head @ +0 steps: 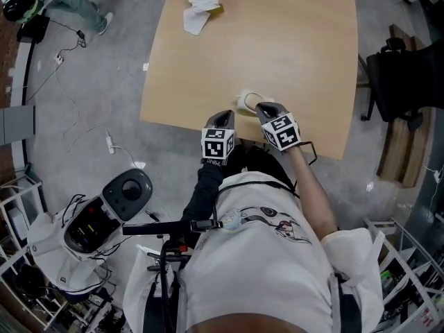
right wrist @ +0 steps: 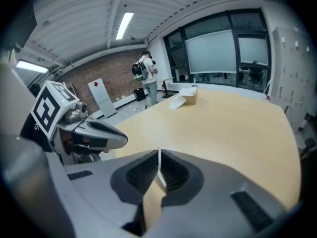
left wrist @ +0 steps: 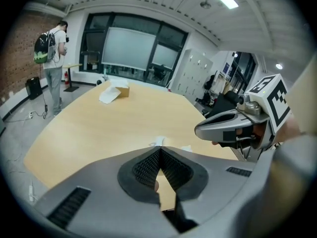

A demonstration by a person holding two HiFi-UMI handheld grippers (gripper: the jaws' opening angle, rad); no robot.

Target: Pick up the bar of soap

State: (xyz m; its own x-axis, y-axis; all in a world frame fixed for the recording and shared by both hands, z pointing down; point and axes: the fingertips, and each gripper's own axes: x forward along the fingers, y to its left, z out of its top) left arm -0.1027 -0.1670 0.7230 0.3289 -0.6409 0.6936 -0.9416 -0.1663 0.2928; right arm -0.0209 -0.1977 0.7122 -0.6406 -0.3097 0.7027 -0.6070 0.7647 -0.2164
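Probably office: lockers (left wrist: 194, 71), desk chair (head: 406, 82).

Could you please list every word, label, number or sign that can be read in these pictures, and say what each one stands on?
No text here can be read.
Marker cubes: square black-and-white patterns only. The small print beneath one pattern is too small to read.
Shirt: a printed graphic, with no words that can be made out.

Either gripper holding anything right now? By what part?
Nothing held. The left gripper and right gripper are both shut; the soap bar lies on the table by their tips.
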